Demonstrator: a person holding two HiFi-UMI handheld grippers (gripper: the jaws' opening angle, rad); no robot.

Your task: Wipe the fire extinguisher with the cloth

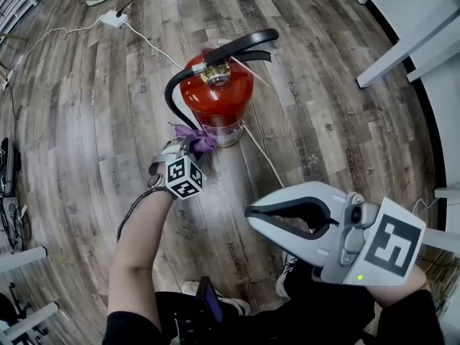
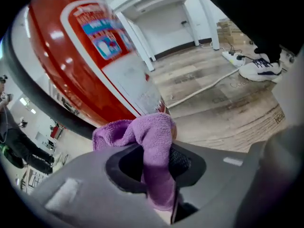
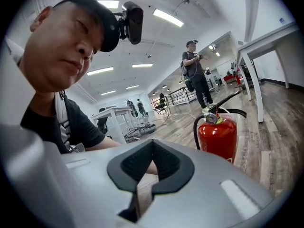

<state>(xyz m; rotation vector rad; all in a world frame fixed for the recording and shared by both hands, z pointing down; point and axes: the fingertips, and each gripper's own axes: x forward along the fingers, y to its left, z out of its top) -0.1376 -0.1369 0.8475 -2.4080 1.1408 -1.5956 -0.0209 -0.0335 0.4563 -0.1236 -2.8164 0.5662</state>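
**Cloth clamped at the foot of the fire extinguisher, spare tongs held back**

Nearest the wearer, the right tongs (image 1: 249, 212) are clenched on nothing. Their tips meet in the right gripper view (image 3: 142, 175). They hang well short of the fire extinguisher (image 1: 215, 92), on its near right side, and point towards it across bare floor (image 1: 323, 142).

Closer to the fire extinguisher, at its near left side, the left tongs (image 1: 192, 144) grip the purple cloth (image 1: 203, 141). In the left gripper view the cloth (image 2: 154, 141) runs down between the closed tips (image 2: 153, 167) and bunches up over them. The red cylinder (image 2: 80, 65) and its label fill the space right behind. The bunch sits low on the cylinder, by the base. Whether it presses on the metal I cannot tell.

The fire extinguisher stands upright on the wood floor. Its black hose (image 1: 172, 95) curves down its left side, above the cloth, and its lever (image 1: 241, 43) points away to the right. A white cable (image 1: 262, 153) passes just beside the base on the right.

Left of and behind the fire extinguisher the floor lies open as far as a power strip (image 1: 113, 19). A white table frame (image 1: 402, 49) stands well apart at the far right. From the right gripper view, a person (image 3: 197, 75) stands far beyond the fire extinguisher (image 3: 217, 137).
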